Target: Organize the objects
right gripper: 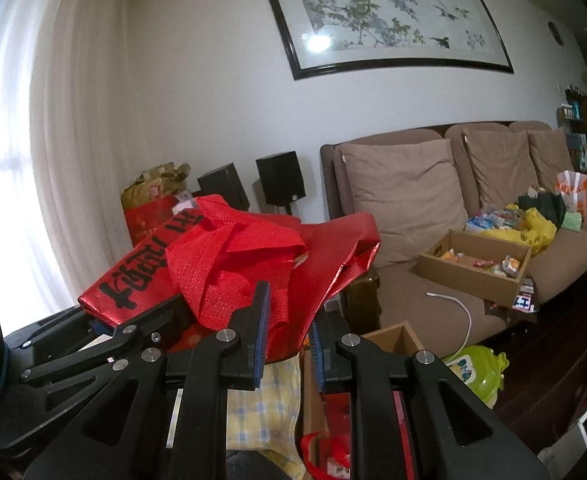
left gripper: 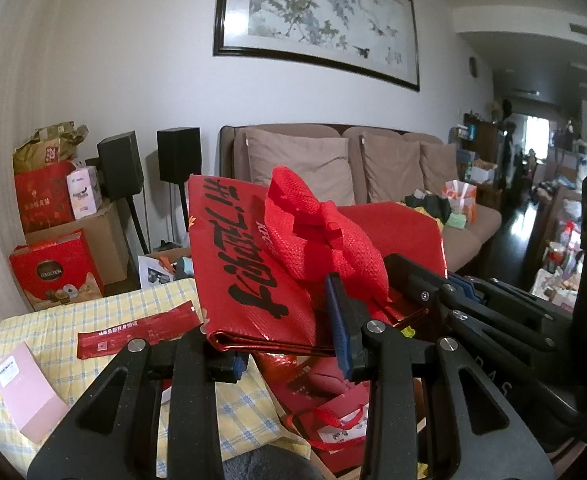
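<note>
Holding the folded shiny red woven bag with black brush lettering [left gripper: 253, 272] in the air, I have both tools on it. My left hand-held gripper [left gripper: 289, 344] is closed on the folded lower edge of the bag; the blue pads [left gripper: 339, 328] press on it from both sides. My right hand-held gripper [right gripper: 287, 340] takes the other end of the same bag [right gripper: 229, 264], and its fingers are narrow apart with the red material between them, but I cannot tell if they press it firmly. The red mesh handles [left gripper: 313, 224] lie in a loose heap on top of the bag.

Under the bag is the table with a yellow and blue checked cloth [left gripper: 105, 312]. On the cloth lie a long red paper strip [left gripper: 137, 332] and a pale pink box [left gripper: 25, 392], both well apart from the bag. More red gift bags [left gripper: 333, 408] lie under my left tool.

Behind stands a brown sofa with beige cushions [right gripper: 433, 200], and an open cardboard box with small packets [right gripper: 477, 268] rests on its seat.
</note>
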The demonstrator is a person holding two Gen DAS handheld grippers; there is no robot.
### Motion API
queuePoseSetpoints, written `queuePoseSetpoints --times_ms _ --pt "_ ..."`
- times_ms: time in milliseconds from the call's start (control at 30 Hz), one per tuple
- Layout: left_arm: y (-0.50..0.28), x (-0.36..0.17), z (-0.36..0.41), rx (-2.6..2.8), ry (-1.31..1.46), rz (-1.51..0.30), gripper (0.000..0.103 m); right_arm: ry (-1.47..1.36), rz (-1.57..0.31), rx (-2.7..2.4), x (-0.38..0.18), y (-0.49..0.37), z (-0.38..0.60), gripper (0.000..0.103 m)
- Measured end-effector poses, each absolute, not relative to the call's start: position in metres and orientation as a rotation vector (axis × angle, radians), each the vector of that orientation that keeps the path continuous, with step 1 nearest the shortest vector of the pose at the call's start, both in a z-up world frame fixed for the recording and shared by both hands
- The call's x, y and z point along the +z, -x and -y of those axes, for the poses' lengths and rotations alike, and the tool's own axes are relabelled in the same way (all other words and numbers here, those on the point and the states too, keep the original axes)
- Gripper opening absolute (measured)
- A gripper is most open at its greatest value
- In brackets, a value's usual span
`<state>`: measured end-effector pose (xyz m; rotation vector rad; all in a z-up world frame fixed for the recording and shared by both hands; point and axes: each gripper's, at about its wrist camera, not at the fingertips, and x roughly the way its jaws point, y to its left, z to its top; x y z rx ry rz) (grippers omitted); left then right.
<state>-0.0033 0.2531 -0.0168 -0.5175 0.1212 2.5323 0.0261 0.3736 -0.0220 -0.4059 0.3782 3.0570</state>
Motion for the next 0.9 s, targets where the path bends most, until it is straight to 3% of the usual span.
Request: queuePoseSetpoints --times_ms 900 --pt "0.0054 -0.0235 -0.2523 2.527 0.552 -0.118 0.031 0.452 -0.378 3.035 -0.0212 -0.0177 -0.3715 0.017"
